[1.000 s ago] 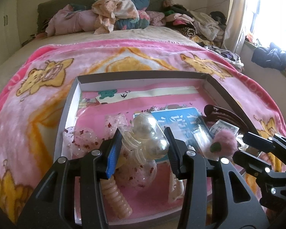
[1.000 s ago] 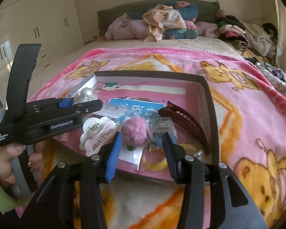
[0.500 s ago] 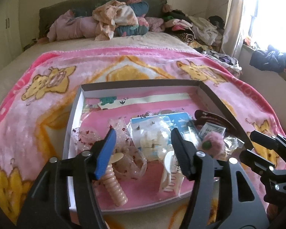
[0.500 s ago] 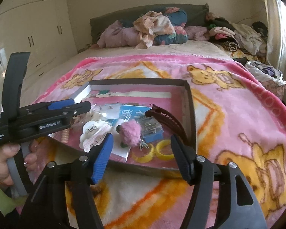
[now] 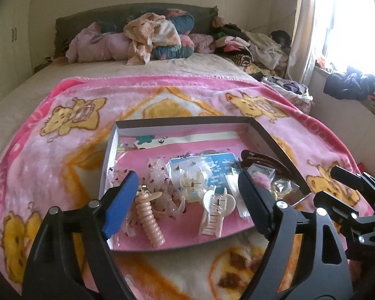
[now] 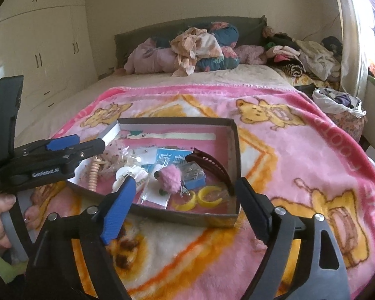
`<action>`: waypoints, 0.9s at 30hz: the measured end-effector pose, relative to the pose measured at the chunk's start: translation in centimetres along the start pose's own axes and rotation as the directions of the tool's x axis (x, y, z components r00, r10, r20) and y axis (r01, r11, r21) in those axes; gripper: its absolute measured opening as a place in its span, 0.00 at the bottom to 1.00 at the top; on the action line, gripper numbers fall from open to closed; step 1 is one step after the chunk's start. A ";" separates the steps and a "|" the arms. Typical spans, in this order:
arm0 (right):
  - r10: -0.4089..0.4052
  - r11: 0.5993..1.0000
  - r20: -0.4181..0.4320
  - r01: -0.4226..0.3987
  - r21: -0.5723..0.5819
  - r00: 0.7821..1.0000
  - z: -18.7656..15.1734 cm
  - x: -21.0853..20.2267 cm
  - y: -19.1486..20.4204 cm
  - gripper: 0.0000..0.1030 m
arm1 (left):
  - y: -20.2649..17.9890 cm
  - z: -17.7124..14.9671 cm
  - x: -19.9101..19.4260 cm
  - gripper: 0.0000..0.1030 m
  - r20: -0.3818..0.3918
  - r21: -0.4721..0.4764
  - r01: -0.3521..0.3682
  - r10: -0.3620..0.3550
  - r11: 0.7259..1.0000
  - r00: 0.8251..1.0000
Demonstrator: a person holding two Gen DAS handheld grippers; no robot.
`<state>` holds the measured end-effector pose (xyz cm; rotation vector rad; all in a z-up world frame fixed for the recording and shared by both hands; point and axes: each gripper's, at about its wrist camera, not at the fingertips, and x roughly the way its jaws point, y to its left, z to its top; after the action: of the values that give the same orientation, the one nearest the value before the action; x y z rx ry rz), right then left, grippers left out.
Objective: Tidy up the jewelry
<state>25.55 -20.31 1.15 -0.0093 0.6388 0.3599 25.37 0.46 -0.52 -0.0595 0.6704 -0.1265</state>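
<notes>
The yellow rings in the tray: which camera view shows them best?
The right wrist view. There the yellow rings lie unobstructed near the tray's front right corner, beside the pink pompom. In the left wrist view I cannot make them out; that corner sits behind the left tool's right finger and the right tool.

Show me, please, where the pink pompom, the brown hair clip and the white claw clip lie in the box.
pink pompom [image 6: 171, 178], right wrist view, middle of its fluff.
brown hair clip [image 6: 208, 163], right wrist view, its arched back.
white claw clip [image 5: 213, 216], left wrist view, its body below the hinge.
</notes>
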 end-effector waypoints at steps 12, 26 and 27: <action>-0.037 0.999 0.066 0.037 0.009 0.997 0.2 -3.6 0.5 0.92 | -0.8 -0.6 -4.5 0.89 0.060 0.000 0.000 0.000 1.000 0.998; -0.042 0.998 0.119 0.047 -0.036 0.992 -1.3 -7.0 2.7 0.94 | -0.5 -3.7 -8.4 0.89 0.088 -0.014 -0.038 0.039 0.999 0.995; -0.042 0.998 0.122 0.047 -0.037 0.992 -1.5 -7.2 2.8 0.94 | -0.5 -4.0 -8.6 0.89 0.087 -0.016 -0.042 0.043 0.999 0.995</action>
<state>18.41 -20.23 4.44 -0.0397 0.5100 0.3274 16.14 1.08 1.70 -0.0640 0.5852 -0.0775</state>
